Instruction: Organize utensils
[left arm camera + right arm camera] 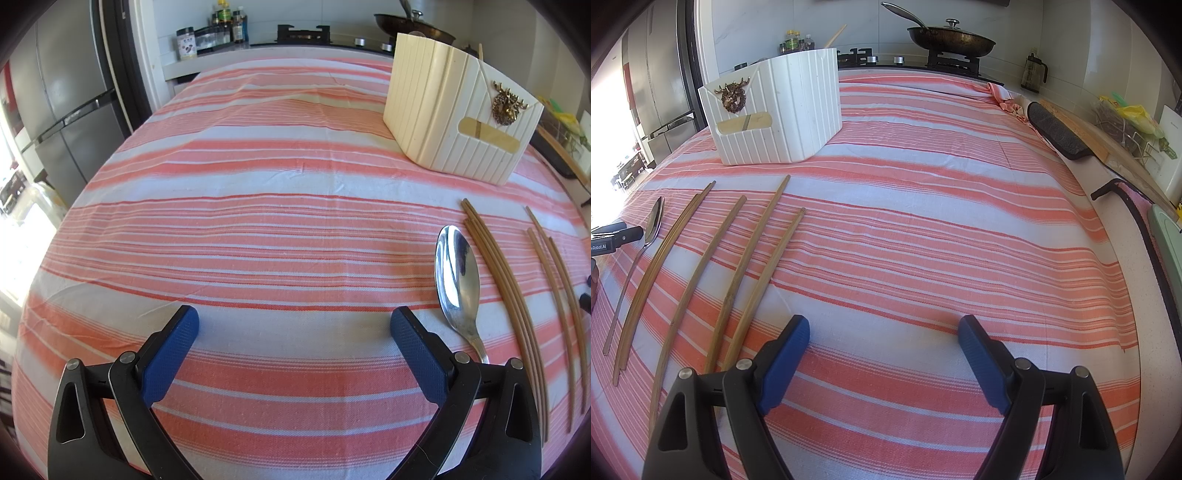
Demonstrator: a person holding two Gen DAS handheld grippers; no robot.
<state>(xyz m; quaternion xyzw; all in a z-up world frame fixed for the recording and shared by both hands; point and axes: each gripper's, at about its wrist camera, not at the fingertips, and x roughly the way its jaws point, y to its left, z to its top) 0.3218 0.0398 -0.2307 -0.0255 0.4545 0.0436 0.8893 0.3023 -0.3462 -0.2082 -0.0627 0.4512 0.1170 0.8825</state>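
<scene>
Left gripper point(294, 317) spread wide, nothing between pads, over striped cloth point(258, 229). Spoon point(457, 273) flat just right of it, chopsticks point(735, 266) alongside, white holder point(775, 110) beyond. Right gripper point(884, 328) likewise released, empty.

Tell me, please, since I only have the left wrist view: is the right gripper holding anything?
Observer: No, the right gripper is open and empty over the striped cloth.
Operator: Thank you. Which chopstick lies nearest to it?
Observer: The rightmost chopstick; its near end is hidden behind one of the gripper's fingers.
Operator: Is the cloth flat on that side?
Observer: Not quite; it is bunched up at the far right corner.
</scene>
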